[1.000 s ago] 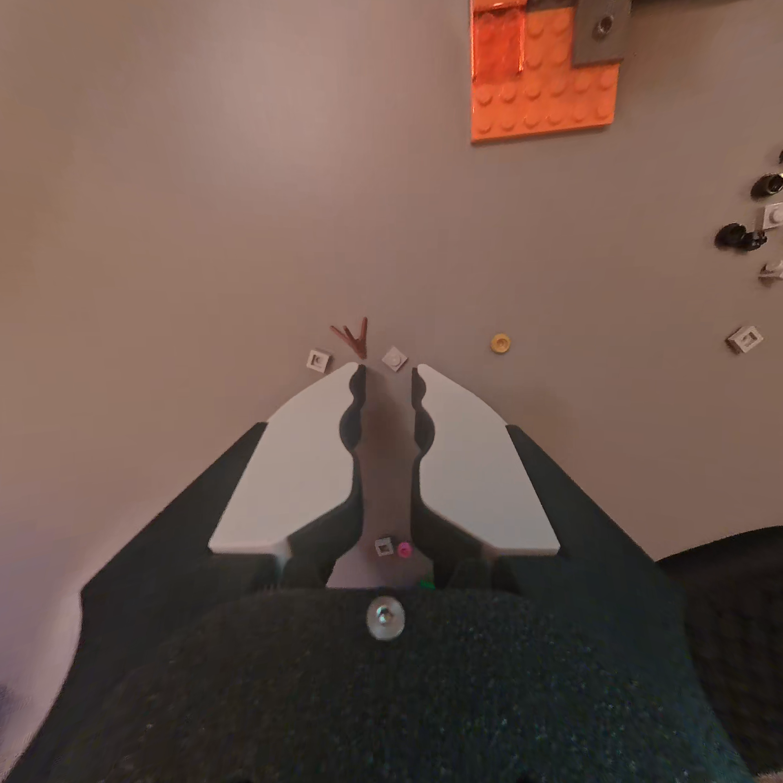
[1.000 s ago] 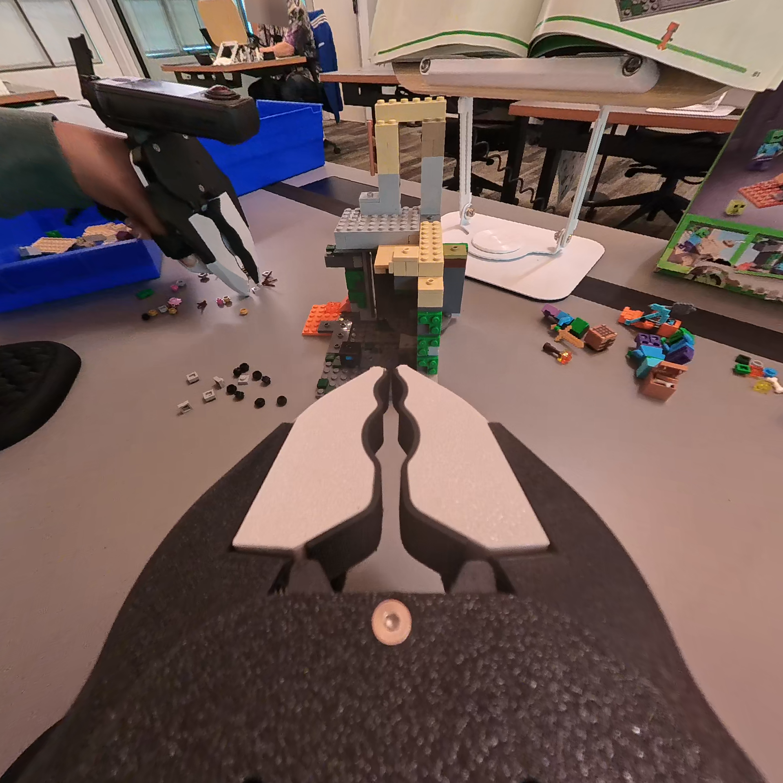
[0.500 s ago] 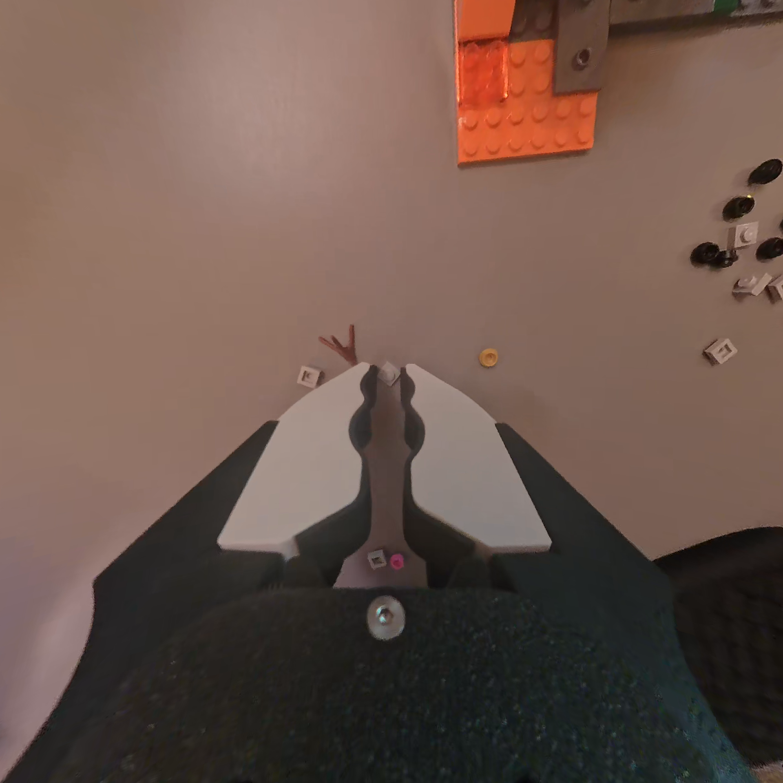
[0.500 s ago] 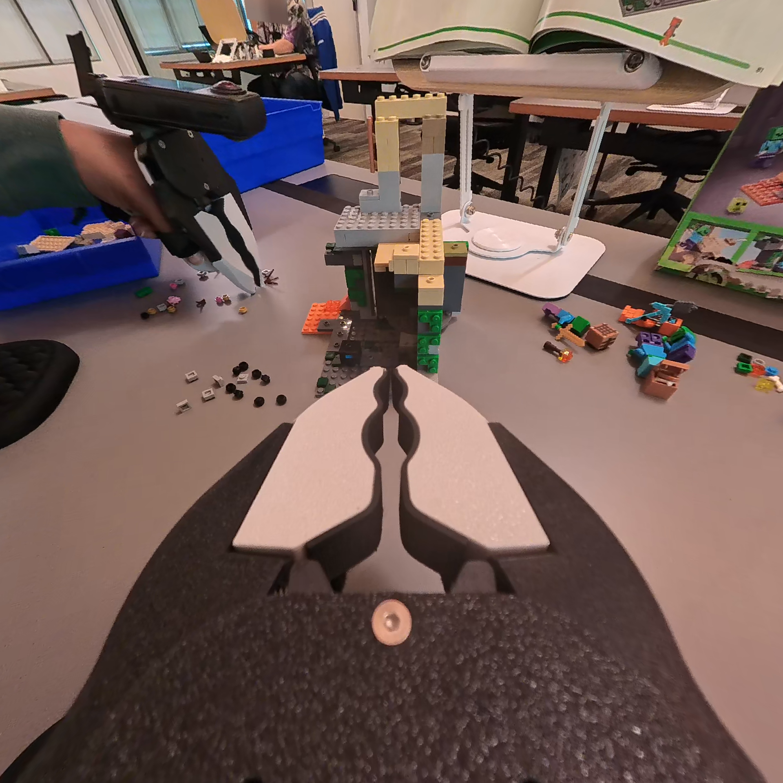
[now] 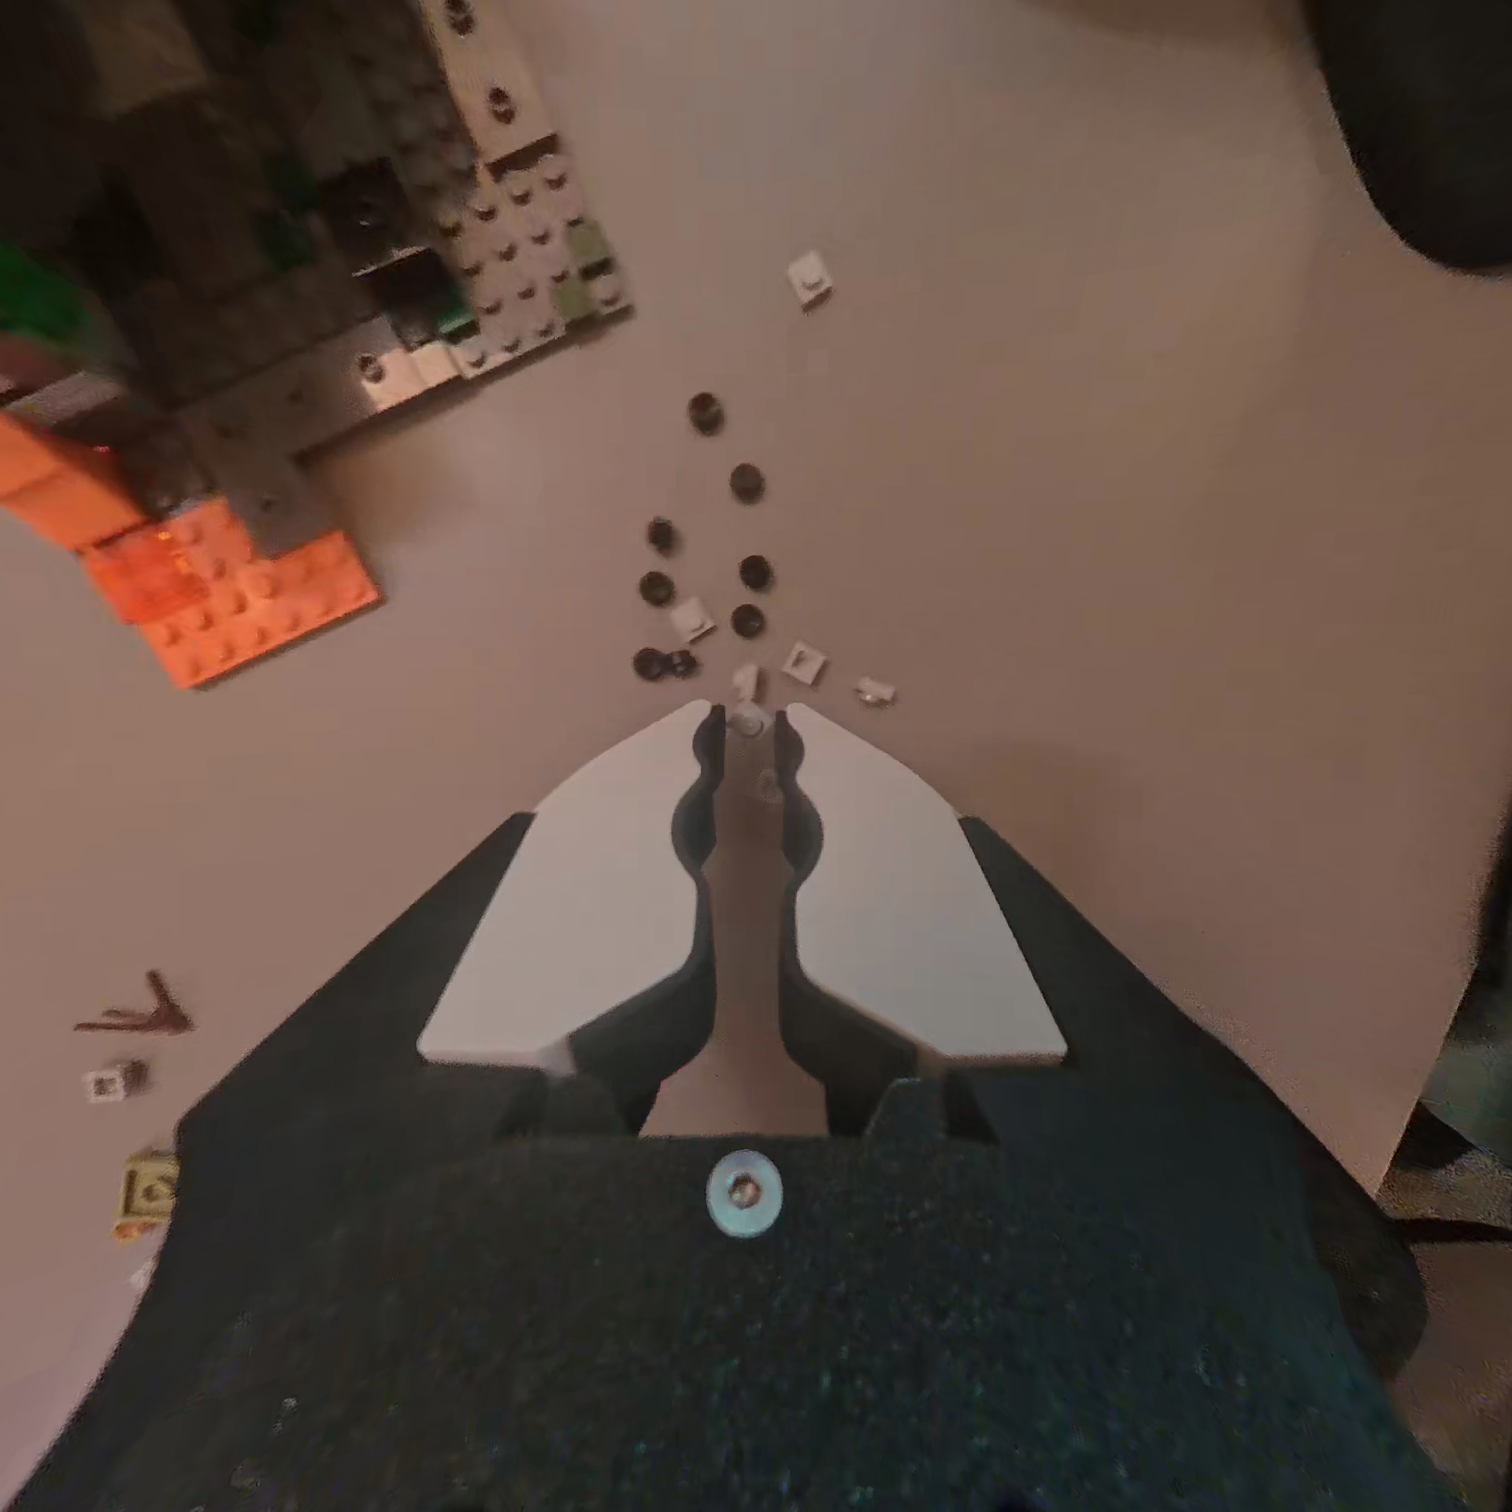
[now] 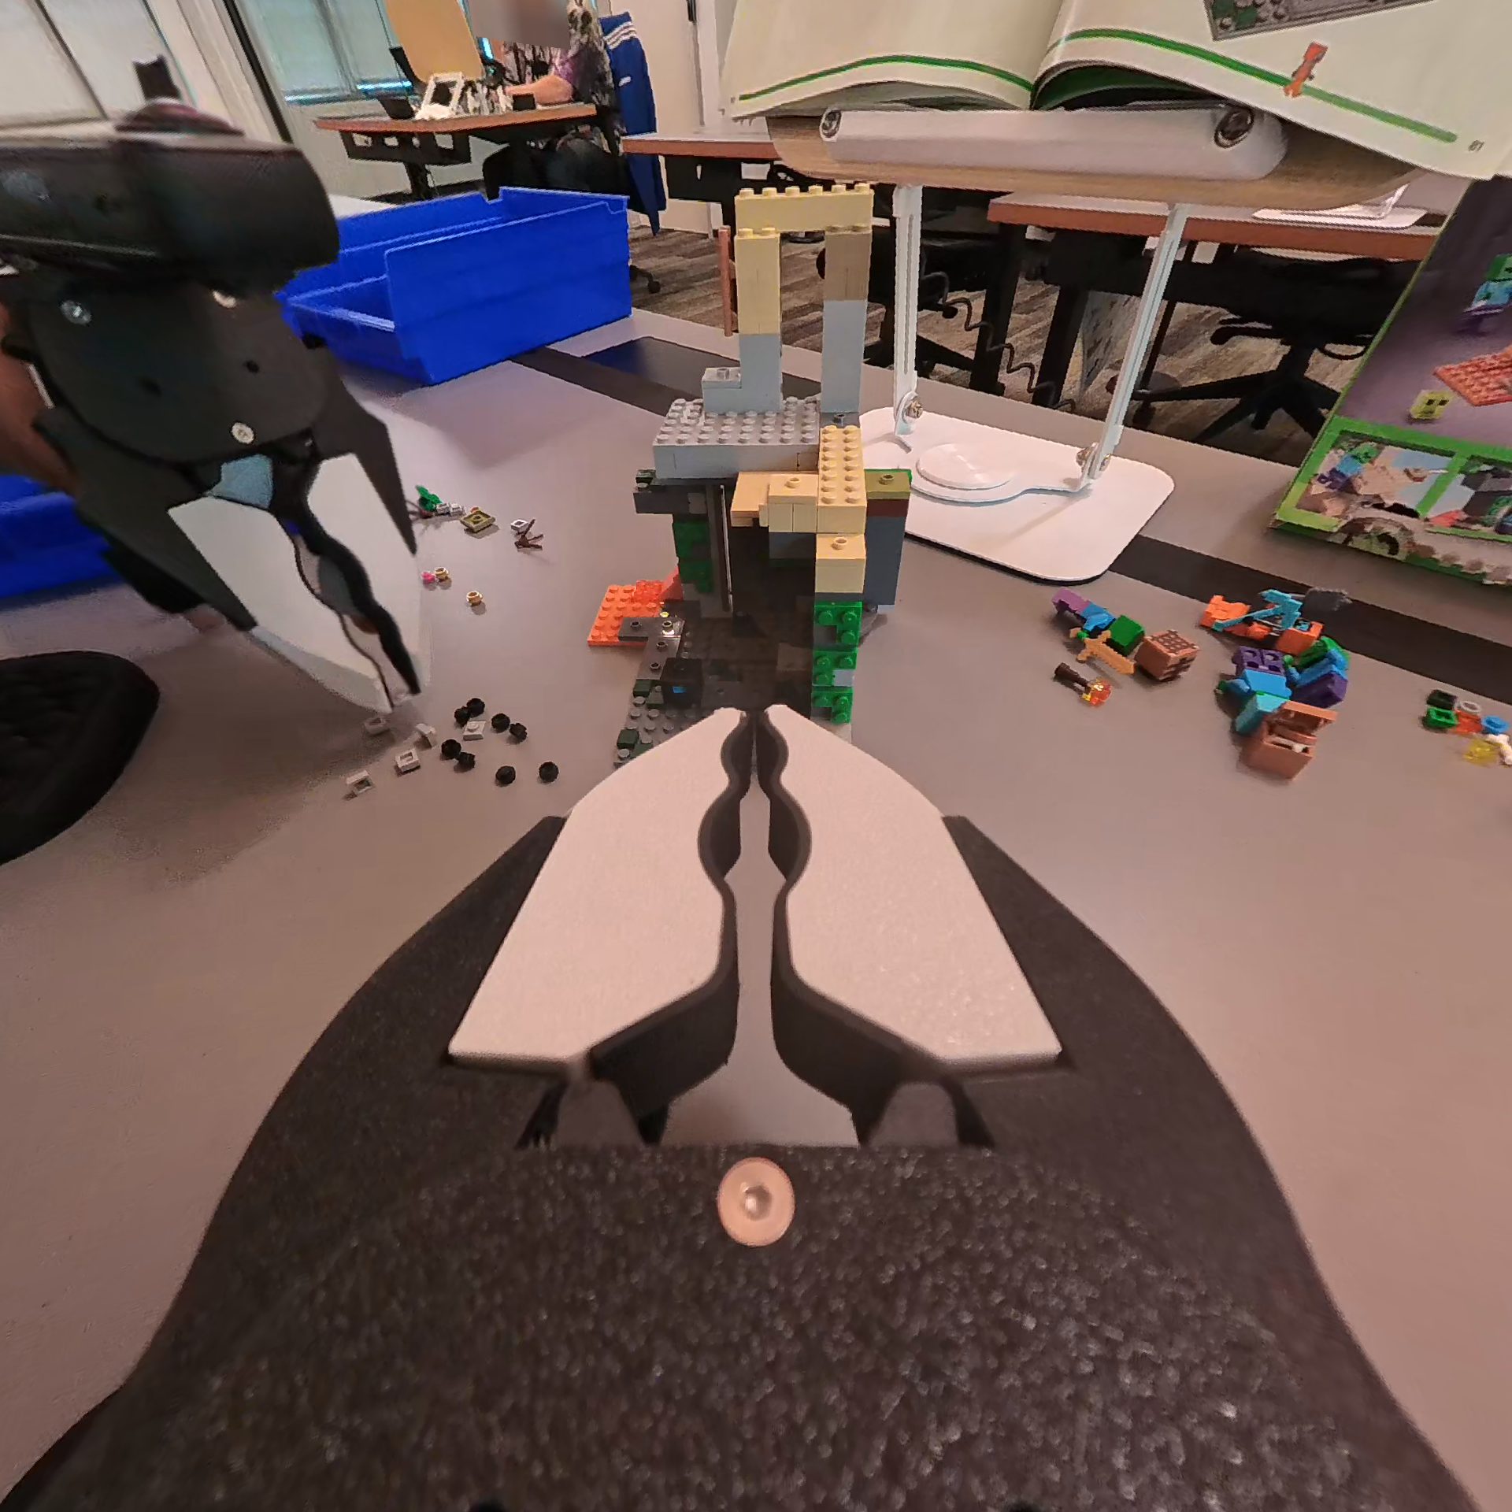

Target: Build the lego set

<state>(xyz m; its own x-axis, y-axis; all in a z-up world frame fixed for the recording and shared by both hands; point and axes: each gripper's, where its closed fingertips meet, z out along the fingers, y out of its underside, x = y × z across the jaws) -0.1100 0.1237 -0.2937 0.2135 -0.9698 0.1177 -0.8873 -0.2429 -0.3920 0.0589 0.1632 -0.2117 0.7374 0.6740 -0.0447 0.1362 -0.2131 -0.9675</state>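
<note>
While pinched, small grey plate (image 5: 749,723) — left tongs (image 5: 749,720).

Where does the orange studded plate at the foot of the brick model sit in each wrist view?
Left wrist view: the orange plate lies at the left edge, just above mid-height, left of the scattered black round pieces.
Right wrist view: the orange plate lies left of centre, at the model's base.
Shared landmark: the black round pieces, right of the plate in one view, lower left in the other.

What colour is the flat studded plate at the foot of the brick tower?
Orange; the right wrist view shows it best.
</note>
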